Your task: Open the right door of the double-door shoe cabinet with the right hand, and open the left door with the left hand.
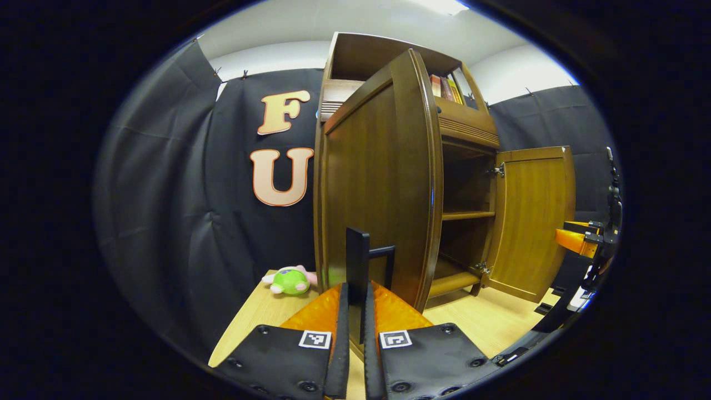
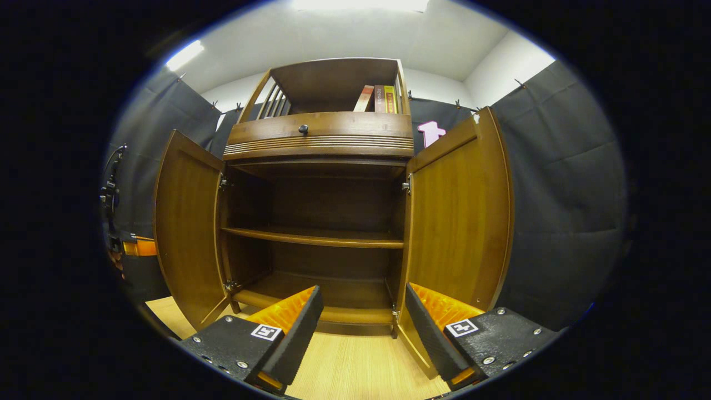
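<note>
The brown wooden shoe cabinet [image 2: 319,133] stands with both doors swung wide. In the left gripper view, the left door [image 1: 383,183] fills the middle, edge-on, and my left gripper [image 1: 356,291] is shut on its black bar handle [image 1: 358,250]. Farther off, the right door [image 1: 533,222] hangs open, with the other gripper [image 1: 580,239] beside it. In the right gripper view, my right gripper [image 2: 361,333] is open low in front of the cabinet, holding nothing. Its right finger [image 2: 430,333] sits close to the bottom of the right door [image 2: 461,222]. The left door [image 2: 189,228] stands opposite.
A green and pink plush toy [image 1: 290,280] lies on the light wooden surface [image 2: 355,366] left of the cabinet. Books [image 2: 380,99] stand in the top compartment above a drawer with a dark knob [image 2: 303,129]. A shelf [image 2: 316,238] crosses the interior.
</note>
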